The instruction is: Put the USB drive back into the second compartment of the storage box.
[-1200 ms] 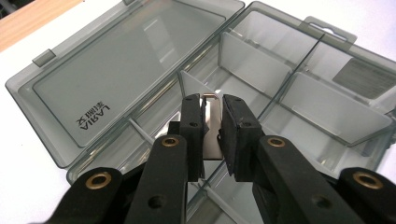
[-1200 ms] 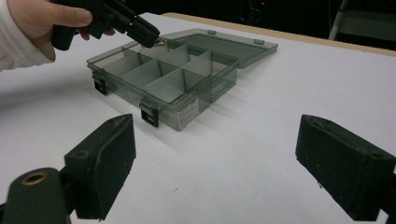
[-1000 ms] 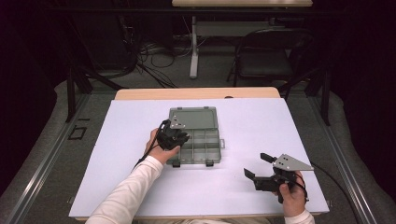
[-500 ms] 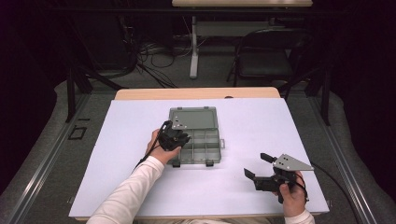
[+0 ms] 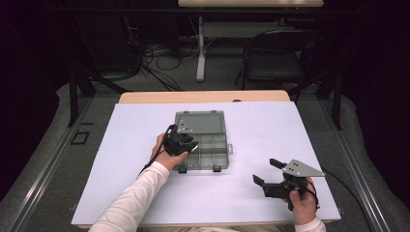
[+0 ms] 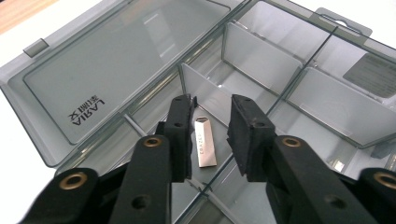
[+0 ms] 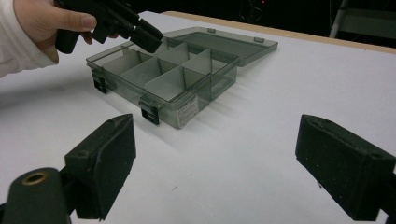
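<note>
"LARIA" moulded into the open lid of the grey box, with small characters beside it, read upside down in the left gripper view. "CRAZY", or something close, printed along the silver USB stick; too small to be sure. White label on the box's front wall, text unreadable. Box near mid-table, lid flat behind it, dividers forming several compartments. Stick lying flat on the floor of one compartment at the box's left edge. Left gripper over that compartment, jaws just eased apart, stick between them but untouched by the pads. Right gripper well apart near the table's front right, jaws spread wide, nothing in them.
</note>
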The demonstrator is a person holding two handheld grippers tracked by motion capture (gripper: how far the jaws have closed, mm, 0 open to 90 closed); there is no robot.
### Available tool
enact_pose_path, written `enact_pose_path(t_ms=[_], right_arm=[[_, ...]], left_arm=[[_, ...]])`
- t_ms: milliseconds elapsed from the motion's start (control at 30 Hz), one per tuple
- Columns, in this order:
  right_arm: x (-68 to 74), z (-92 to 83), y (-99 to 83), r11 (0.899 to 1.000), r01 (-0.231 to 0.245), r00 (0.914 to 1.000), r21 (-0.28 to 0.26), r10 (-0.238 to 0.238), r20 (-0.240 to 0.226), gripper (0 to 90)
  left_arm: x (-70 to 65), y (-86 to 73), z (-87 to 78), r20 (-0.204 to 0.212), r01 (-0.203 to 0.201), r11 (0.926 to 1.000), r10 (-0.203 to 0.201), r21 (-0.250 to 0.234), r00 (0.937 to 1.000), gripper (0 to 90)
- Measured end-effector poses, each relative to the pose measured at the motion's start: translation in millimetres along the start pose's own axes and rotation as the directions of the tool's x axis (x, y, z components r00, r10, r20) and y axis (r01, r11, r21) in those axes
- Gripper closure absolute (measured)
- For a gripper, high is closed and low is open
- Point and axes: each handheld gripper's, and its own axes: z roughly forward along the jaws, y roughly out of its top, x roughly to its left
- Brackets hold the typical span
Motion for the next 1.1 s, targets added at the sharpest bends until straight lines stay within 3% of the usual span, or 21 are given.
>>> enact_pose_path(t_ms=[133, 300, 500, 700, 833, 900, 1100], right_arm=[[-0.8, -1.0, -0.3, 1.0, -0.003, 1.0, -0.001, 0.003, 0.006, 12.0], [-1.3, -1.0, -0.6, 1.0, -0.007, 1.0, -0.003, 0.007, 0.006, 12.2], [0.2, 0.7, -0.2, 1.0, -0.01, 1.0, 0.002, 0.01, 0.002, 12.2], [0.4, 0.9, -0.1, 1.0, -0.008, 1.0, -0.001, 0.008, 0.002, 12.2], [0.1, 0.6, 0.1, 1.0, -0.003, 1.0, -0.001, 0.003, 0.002, 12.2], [0.3, 0.3, 0.1, 1.0, -0.004, 1.0, -0.001, 0.004, 0.002, 12.2], [0.5, -0.4, 0.0, 1.0, 0.0, 1.0, -0.002, 0.0, 0.005, 12.2]], left_arm=[[1.2, 0.4, -0.7, 0.01, 0.016, 0.9998, -0.016, -0.014, 0.9998, 57.7], [1.5, 0.8, -2.0, -0.009, 0.017, 0.9992, -0.017, -0.037, 0.9998, 47.0], [0.7, 2.1, -8.2, -0.038, -0.006, 0.9975, 0.003, -0.071, 0.9993, 39.2], [0.6, 2.6, -17.2, -0.007, -0.003, 0.9967, 0.002, -0.081, 1.0, 38.3], [-0.5, 2.6, -23.0, 0.026, 0.031, 0.9955, -0.029, -0.089, 0.9992, 35.9], [-0.2, 2.6, -25.3, 0.056, 0.047, 0.9929, -0.041, -0.11, 0.9976, 27.8], [-1.3, 2.5, -35.9, 0.071, 0.062, 0.9845, -0.051, -0.164, 0.9961, 16.1]])
